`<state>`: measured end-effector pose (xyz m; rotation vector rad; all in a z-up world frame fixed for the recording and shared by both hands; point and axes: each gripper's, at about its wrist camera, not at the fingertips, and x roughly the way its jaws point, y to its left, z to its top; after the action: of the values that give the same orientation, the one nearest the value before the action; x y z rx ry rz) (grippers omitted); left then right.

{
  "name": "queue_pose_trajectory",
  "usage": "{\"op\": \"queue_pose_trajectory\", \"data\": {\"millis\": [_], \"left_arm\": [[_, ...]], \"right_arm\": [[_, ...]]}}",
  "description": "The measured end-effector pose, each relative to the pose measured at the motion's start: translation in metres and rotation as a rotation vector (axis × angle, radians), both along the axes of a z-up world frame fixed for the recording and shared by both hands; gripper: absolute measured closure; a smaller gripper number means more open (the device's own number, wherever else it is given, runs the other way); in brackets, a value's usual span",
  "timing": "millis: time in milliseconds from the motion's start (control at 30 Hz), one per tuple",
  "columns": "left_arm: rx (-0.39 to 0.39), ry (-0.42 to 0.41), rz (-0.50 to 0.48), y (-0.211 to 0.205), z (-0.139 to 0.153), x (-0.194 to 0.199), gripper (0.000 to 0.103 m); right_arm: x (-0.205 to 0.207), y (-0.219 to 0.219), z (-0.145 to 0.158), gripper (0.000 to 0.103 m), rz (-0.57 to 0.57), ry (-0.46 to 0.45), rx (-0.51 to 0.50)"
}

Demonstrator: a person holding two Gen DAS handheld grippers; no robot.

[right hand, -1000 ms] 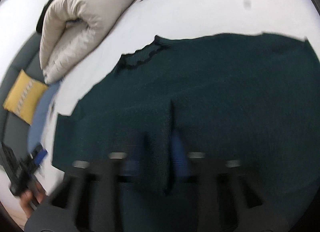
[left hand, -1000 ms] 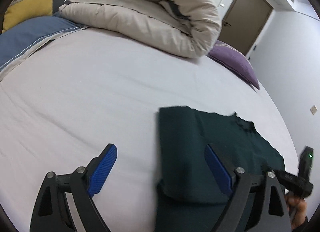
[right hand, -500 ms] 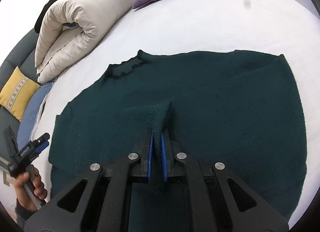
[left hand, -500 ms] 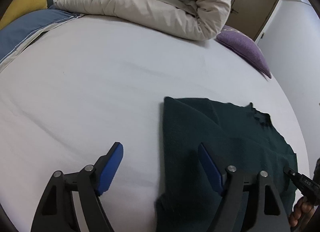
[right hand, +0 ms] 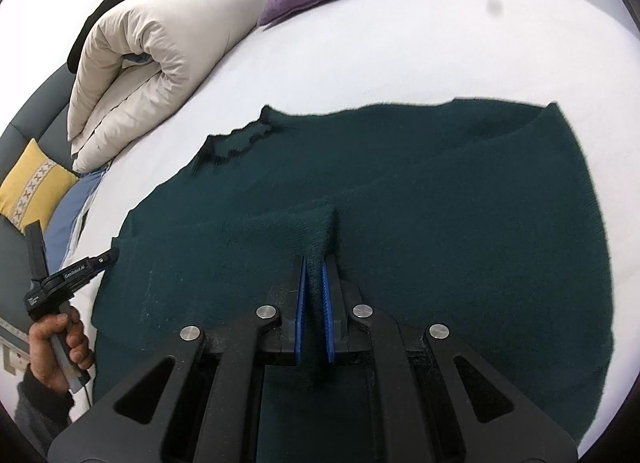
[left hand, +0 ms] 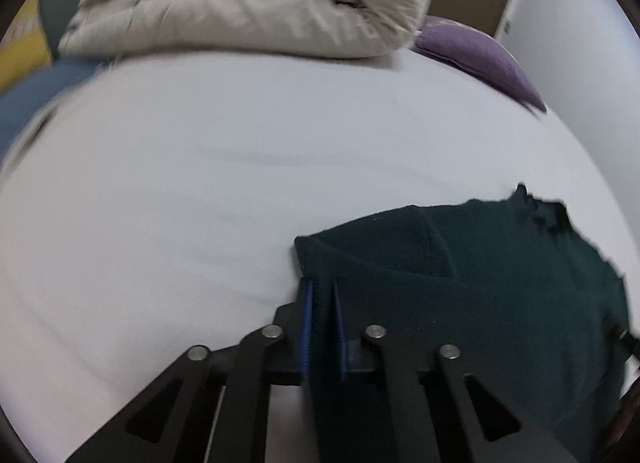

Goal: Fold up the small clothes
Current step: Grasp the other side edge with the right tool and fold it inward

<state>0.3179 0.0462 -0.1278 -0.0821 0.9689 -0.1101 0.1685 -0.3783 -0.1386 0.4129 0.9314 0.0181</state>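
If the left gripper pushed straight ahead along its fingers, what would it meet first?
The left gripper, shut on the dark green sweater, would first cross bare white bed sheet, then probably reach the folded beige duvet; depth is unclear.

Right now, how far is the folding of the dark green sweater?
Early stage. Done: the dark green knitted sweater lies spread on the white bed sheet. In hand: the left gripper pinches its edge, and the right gripper pinches a ridge of fabric. Left: no completed fold shows.
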Motion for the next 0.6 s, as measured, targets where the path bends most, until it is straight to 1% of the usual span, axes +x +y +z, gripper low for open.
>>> {"op": "queue_pose_trajectory", "data": {"millis": [67,133,167,300,367,433,500,533,567,600], "left_arm": [[0.03,-0.028,-0.016,-0.002,-0.003,0.0,0.094],[0.073,-0.062,-0.038,-0.004,-0.013,-0.002,0.093],[0.069,-0.066,-0.04,-0.002,-0.016,-0.002,0.093],[0.057,-0.074,-0.05,0.002,-0.011,-0.003,0.093],[0.072,-0.081,-0.036,0.004,-0.006,-0.008,0.082],[0.081,-0.1,-0.017,0.008,0.003,-0.018,0.076],[0.078,-0.109,-0.038,0.008,0.01,-0.03,0.071],[0.078,-0.107,-0.046,0.007,0.011,-0.035,0.061],[0.084,-0.102,-0.054,0.006,0.011,-0.04,0.046],[0.088,-0.096,-0.065,0.005,0.01,-0.044,0.041]], "right_arm": [[0.0,-0.002,0.001,0.097,-0.017,-0.008,-0.001],[0.001,-0.001,-0.003,0.098,-0.024,0.0,-0.008],[0.002,-0.002,-0.006,0.098,-0.024,0.003,-0.012],[0.007,-0.005,-0.009,0.098,-0.032,0.004,-0.008],[0.008,-0.005,-0.007,0.098,-0.036,0.008,-0.014],[0.005,-0.003,-0.003,0.098,-0.033,0.004,-0.002],[0.0,-0.001,0.004,0.096,-0.02,-0.014,0.003],[-0.001,-0.001,0.005,0.093,-0.013,-0.011,0.008],[-0.004,-0.001,0.008,0.092,-0.012,-0.005,0.021],[-0.006,-0.001,0.009,0.091,-0.01,0.004,0.034]]}}
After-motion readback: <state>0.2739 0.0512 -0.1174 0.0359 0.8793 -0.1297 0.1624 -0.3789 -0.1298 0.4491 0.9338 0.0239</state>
